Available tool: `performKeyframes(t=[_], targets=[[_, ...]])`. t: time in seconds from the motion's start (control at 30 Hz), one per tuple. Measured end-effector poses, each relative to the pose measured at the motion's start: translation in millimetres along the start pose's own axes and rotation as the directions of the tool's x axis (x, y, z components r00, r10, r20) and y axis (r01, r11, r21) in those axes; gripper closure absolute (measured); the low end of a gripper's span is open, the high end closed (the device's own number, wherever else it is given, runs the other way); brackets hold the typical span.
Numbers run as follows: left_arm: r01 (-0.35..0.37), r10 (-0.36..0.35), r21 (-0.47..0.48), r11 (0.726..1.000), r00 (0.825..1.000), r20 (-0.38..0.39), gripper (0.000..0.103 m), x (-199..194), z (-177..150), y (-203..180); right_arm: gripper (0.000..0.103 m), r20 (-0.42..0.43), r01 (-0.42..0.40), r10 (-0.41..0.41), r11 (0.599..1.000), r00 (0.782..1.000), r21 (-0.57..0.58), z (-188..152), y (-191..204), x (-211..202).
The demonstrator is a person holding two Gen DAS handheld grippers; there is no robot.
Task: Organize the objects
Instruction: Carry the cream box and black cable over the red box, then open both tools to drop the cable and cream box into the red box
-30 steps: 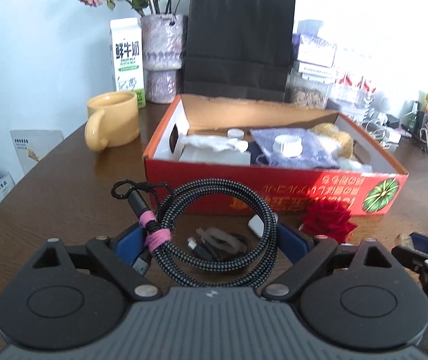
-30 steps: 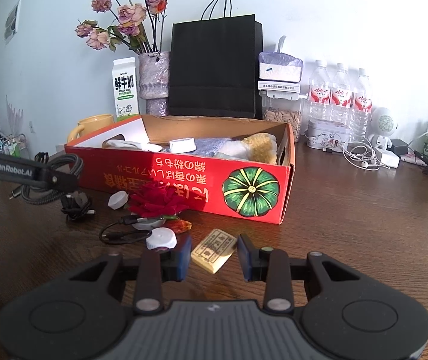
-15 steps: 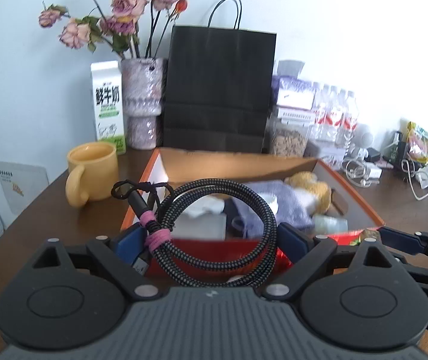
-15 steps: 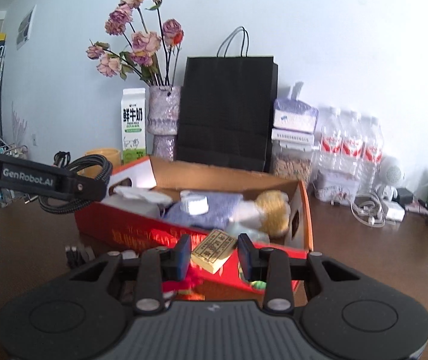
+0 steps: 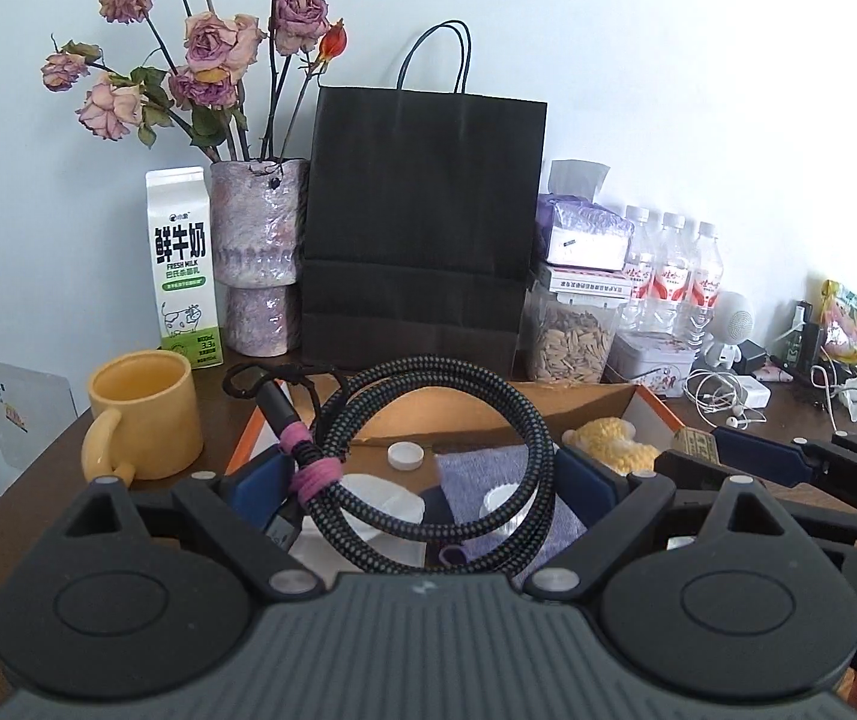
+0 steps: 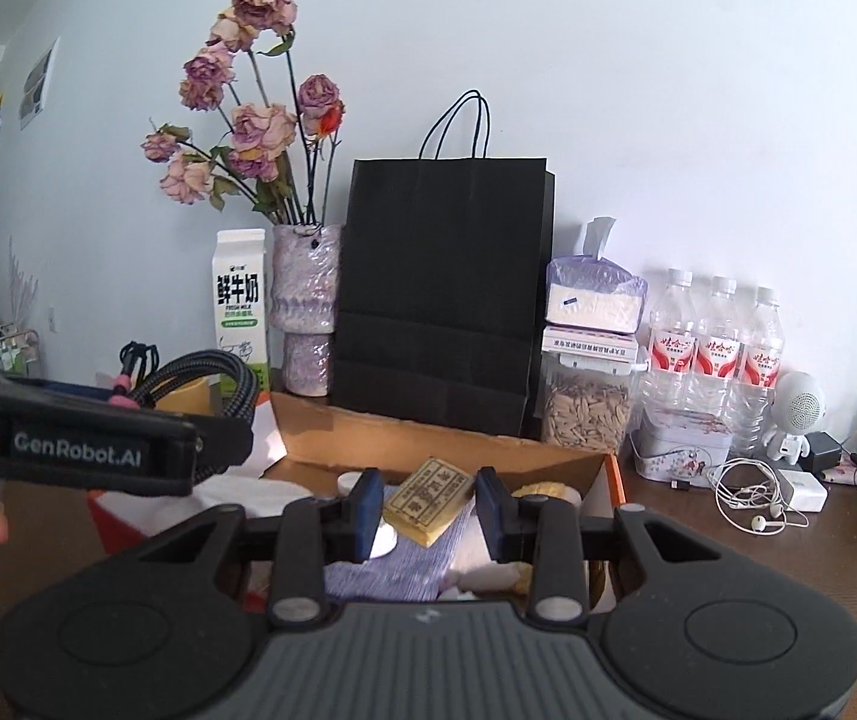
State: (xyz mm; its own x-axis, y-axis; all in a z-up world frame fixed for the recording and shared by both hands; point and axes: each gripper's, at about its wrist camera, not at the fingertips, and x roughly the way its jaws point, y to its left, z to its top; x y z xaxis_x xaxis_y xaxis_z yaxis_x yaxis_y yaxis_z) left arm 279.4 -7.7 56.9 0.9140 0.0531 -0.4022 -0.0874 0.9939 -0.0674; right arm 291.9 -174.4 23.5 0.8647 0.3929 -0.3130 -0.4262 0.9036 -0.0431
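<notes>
In transit above the open box (image 5: 647,405), part-filled: coiled cable (image 5: 428,468) clamped in left hand-held gripper (image 5: 422,480), yellow block (image 6: 428,501) in right hand-held gripper (image 6: 428,507); neither yet deposited.

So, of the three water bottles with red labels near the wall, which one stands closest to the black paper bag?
The leftmost water bottle, beside the jar of seeds. The other two stand farther right, away from the black paper bag.

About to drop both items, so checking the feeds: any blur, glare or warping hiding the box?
Left wrist view: sharp, even daylight, no glare; fisheye bends the edges; the coiled cable in the left tongs screens much of the box. Right wrist view: also sharp, corners vignetted; the tan block in the right tongs covers little.
</notes>
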Motion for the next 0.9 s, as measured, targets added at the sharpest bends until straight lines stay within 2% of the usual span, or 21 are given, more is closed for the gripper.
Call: performKeyframes(t=[0.27, 0.4, 0.7, 0.77, 0.83, 0.9], targets=[[0.001, -0.001, -0.023, 1.000, 1.000, -0.003, 0.008, 38, 8, 2, 0.071, -0.015, 0.004, -0.003, 0.999, 1.000, 0.046, -1, -20, 39], [-0.016, 0.016, -0.017, 1.000, 0.999, -0.028, 0.008, 58, 8, 4, 0.071, -0.048, -0.016, 0.020, 0.996, 0.999, 0.087, -7, -31, 57], [-0.031, 0.030, -0.015, 0.999, 0.998, -0.063, 0.007, 71, 1, 7, 0.070, -0.098, -0.015, 0.023, 0.996, 0.995, 0.085, -18, -34, 66], [-0.033, 0.031, -0.022, 0.999, 0.997, -0.071, 0.000, 72, 0, 9, 0.054, -0.103, -0.006, 0.014, 0.997, 0.995, 0.073, -20, -32, 65], [-0.025, 0.023, -0.022, 0.999, 0.998, -0.062, 0.000, 71, -1, 9, 0.002, -0.105, -0.006, 0.013, 0.998, 0.994, 0.063, -20, -29, 65], [-0.031, 0.030, -0.017, 0.999, 0.998, -0.058, 0.000, 71, -1, 9, 0.000, -0.090, 0.002, 0.003, 0.998, 0.996, 0.055, -20, -27, 63]])
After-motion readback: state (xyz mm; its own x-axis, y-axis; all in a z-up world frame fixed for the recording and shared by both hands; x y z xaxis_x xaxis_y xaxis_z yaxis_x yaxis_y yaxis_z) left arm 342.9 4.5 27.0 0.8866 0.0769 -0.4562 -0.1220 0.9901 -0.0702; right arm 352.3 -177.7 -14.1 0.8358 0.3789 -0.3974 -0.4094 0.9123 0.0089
